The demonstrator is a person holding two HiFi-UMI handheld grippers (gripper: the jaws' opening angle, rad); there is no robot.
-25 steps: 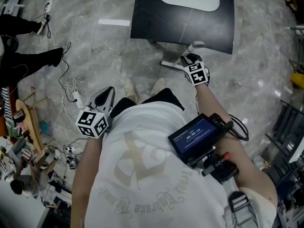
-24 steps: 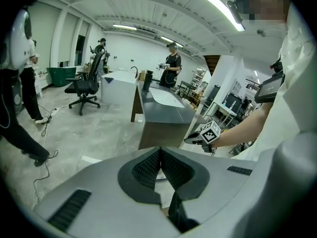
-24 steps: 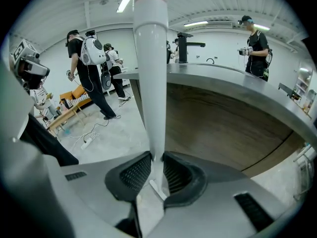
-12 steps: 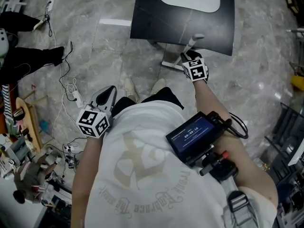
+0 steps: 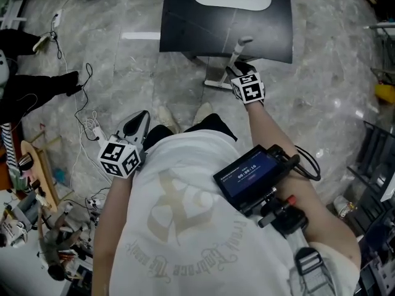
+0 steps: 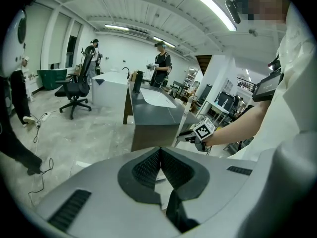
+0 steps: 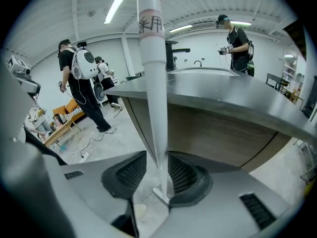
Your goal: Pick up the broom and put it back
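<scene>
**Left gripper** (image 5: 138,121), at 9 o'clock in the head view: its fingers (image 6: 147,170) are pressed together on nothing, and it hangs by the person's hip. The white long-handled broom (image 5: 237,53) lies at 2 o'clock from it, well apart, leaning on the near edge of the dark grey rectangular worktop (image 5: 185,23).

**Right gripper** (image 5: 242,69), the nearer one: its fingers (image 7: 130,172) are opening. The handle stands between them without being clamped, with a gap on its left side.

**Long axis.** It runs from 1 to 7 o'clock in the head view, with the foot on the grey marbled floor (image 5: 154,60). In the right gripper view it runs from 12 to 6.

**Views.** Only the right gripper view shows the gap at the pads, which the marker cube (image 5: 248,89) masks from above. The broom appears put back, so the coming move is probably a pull straight back off the handle.
</scene>
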